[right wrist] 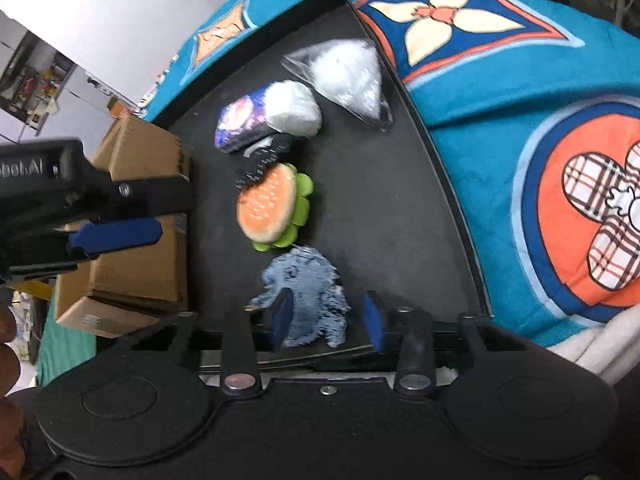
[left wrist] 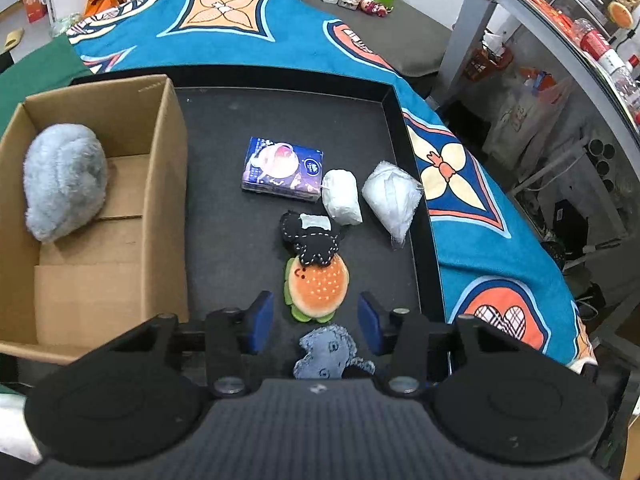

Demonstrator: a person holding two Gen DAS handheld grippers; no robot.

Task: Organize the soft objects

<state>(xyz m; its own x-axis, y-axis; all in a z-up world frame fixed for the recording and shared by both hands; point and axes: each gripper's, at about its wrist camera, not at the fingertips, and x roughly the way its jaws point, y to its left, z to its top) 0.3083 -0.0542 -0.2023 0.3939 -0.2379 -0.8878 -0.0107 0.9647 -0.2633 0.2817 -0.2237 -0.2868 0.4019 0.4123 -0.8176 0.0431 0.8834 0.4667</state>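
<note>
**Ana:** Right gripper (right wrist: 326,322) hangs low over the blue plush (right wrist: 308,292), fingers spread, one pad on each side of it, nothing clamped.

**Ben:** Sensible spot, I'd say: that toy lies nearest, so it looks like the next pick. And the other hand?

**Ana:** Left gripper (left wrist: 316,320) is spread too and carries nothing. Just ahead of its tips sits the burger plush (left wrist: 317,289), with the black stitched plush (left wrist: 310,242) overlapping its far edge. Beyond those are the tissue pack (left wrist: 283,169) and two white bundles (left wrist: 342,196), one bagged in clear plastic.

**Ben:** Where do they go?

**Ana:** Probably the cardboard box (left wrist: 166,200) off the left gripper's left side. One grey fluffy plush (left wrist: 64,182) already rests inside.

**Ben:** And the surface?

**Ana:** Dark shallow tray (left wrist: 396,128), laid on a bright blue patterned blanket (left wrist: 224,12). Cluttered shelves (left wrist: 568,32) stand off to the right.
</note>
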